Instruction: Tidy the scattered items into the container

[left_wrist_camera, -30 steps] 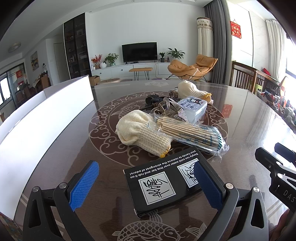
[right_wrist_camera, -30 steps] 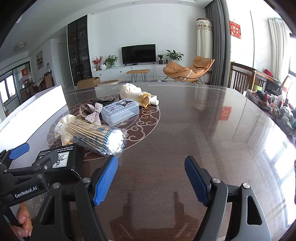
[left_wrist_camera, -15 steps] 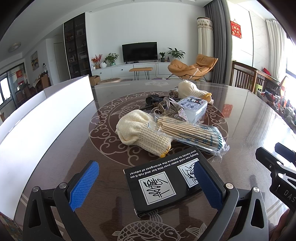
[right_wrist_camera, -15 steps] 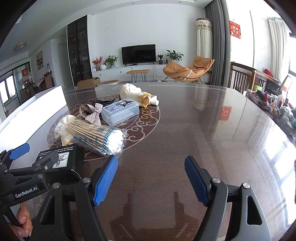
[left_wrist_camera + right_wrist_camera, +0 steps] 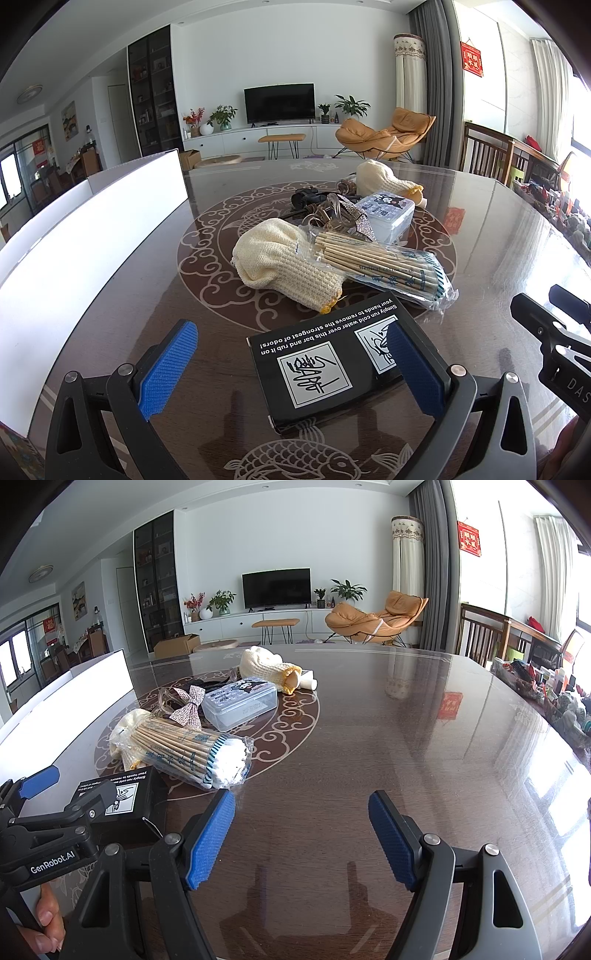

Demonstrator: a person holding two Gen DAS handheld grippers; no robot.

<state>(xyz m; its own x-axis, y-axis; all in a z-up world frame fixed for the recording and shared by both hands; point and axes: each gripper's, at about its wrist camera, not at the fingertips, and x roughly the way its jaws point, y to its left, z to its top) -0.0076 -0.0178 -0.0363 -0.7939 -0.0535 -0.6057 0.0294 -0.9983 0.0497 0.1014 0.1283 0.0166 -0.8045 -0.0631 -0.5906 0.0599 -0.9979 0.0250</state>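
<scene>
Left gripper [image 5: 291, 363]: jaws spread wide, held low and level. Right gripper [image 5: 301, 840]: jaws equally wide apart, nothing between them. Thumb [image 5: 48, 925] on left gripper's handle.

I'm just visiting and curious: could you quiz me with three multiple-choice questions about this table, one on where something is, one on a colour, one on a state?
1. The black box lies: A under the cream glove; B between the left gripper's fingers; C on the chair.
2. The finger pads are: A red; B green; C blue.
3. The right gripper is: A open and empty; B shut on the swab pack; C holding the glove.

B: the box sits between the spread fingers. C: blue ribbed pads show. A: only bare table lies between them.
</scene>
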